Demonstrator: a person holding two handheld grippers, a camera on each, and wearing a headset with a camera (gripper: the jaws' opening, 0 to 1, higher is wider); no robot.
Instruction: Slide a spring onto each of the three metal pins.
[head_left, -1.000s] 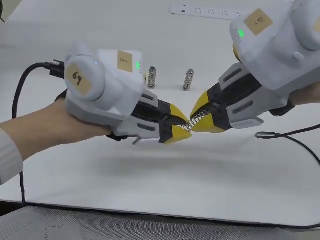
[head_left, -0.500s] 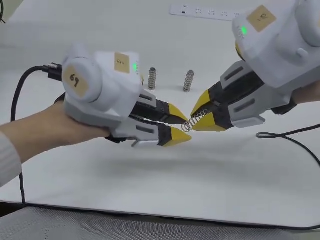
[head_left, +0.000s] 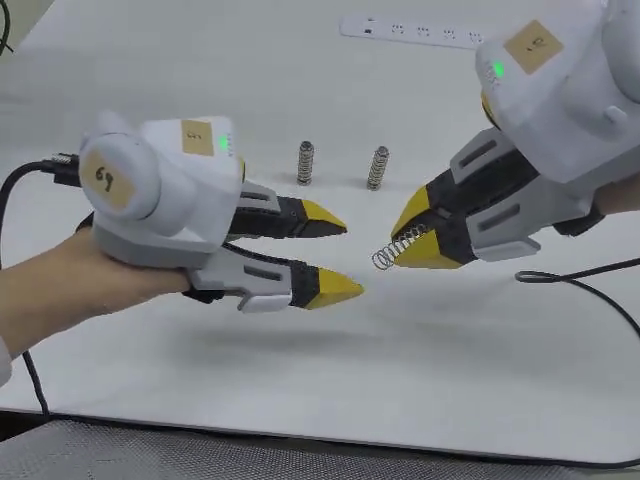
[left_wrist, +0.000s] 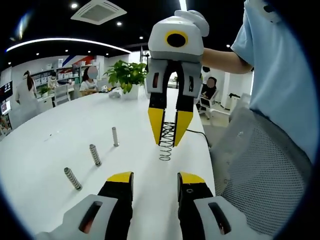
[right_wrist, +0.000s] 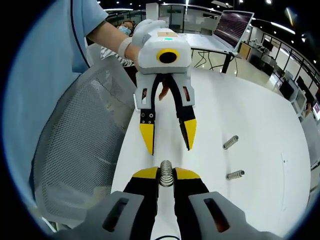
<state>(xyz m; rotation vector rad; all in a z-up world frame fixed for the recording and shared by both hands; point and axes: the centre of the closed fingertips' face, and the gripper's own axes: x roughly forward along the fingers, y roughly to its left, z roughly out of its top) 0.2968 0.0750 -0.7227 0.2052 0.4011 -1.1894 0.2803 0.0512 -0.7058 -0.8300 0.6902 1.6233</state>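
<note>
my right claw (head_left: 410, 243): clamped on one end of a spring (head_left: 392, 252), free end pointing at my left claw (head_left: 352, 259): jaws wide apart, nothing held. both above the white surface (head_left: 450, 340). beyond, upright: one sprung pin (head_left: 305, 162), second sprung pin (head_left: 378, 167), bare pin (left_wrist: 115, 136).

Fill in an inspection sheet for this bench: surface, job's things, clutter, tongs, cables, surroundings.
Surface: white table, smooth.
Job's things: a sprung pin and a second sprung pin, both upright; a bare pin, upright; a loose spring.
Clutter: power strip at the far edge.
Tongs: left tongs open, holding nothing; right tongs shut on one end of the loose spring.
Cables: black cable on the table at right; another cable behind the left gripper.
Surroundings: open office, potted plant, mesh chair, people beyond.
</note>
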